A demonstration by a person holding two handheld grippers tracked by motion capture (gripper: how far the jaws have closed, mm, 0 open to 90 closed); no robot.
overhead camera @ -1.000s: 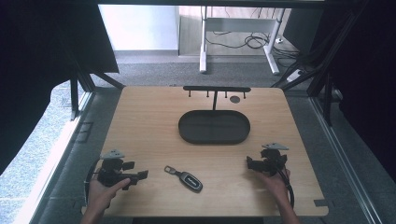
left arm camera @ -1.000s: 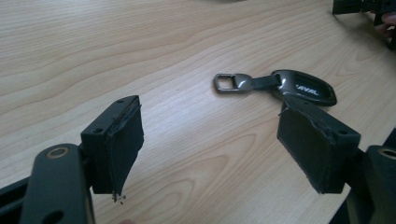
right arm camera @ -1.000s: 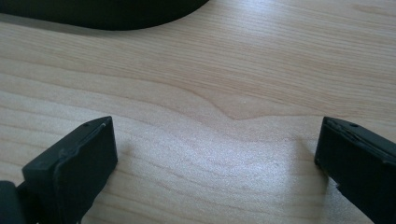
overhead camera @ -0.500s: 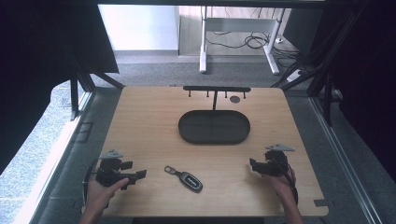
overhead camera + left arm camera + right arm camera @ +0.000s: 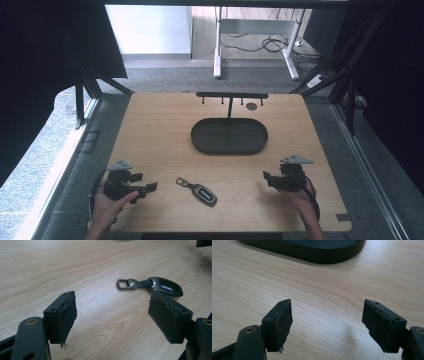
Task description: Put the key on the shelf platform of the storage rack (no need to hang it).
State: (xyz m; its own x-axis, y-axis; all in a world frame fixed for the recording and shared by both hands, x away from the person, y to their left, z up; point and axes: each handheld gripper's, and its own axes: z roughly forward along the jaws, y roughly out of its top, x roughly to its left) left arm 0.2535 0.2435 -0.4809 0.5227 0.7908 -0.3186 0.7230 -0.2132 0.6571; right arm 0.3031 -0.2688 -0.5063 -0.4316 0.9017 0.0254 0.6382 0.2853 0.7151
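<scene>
While the key fob (image 5: pixel 199 190) lies flat on the wooden table (image 5: pixel 165 135), both grippers sit low near the table's front edge, one either side of it. Fob = dark, glossy, w/ a metal loop on a short strap pointing away toward the left gripper (image 5: pixel 145 187); in the left gripper view the fob (image 5: pixel 163 286) shows white lettering, loop end (image 5: pixel 125 284) facing left in that view.

Left gripper, held in the person's left hand (image 5: pixel 112 205): jaws spread wide, nothing between them, just bare wood. One pad (image 5: pixel 170 315) sits just in front of the fob; can't tell if touching.

Right gripper (image 5: pixel 270 179), in the right hand (image 5: pixel 300 197), is well apart from the fob on its other side. Jaws also spread wide, gripping nothing; pads (image 5: pixel 278 322) frayed at edges.

Beyond the fob, toward table centre: dark oval tray (image 5: pixel 229 136), its near rim visible in the right gripper view (image 5: pixel 312 250). Behind the tray, a black T-shaped rack (image 5: pixel 231 96) w/ small pegs.
</scene>
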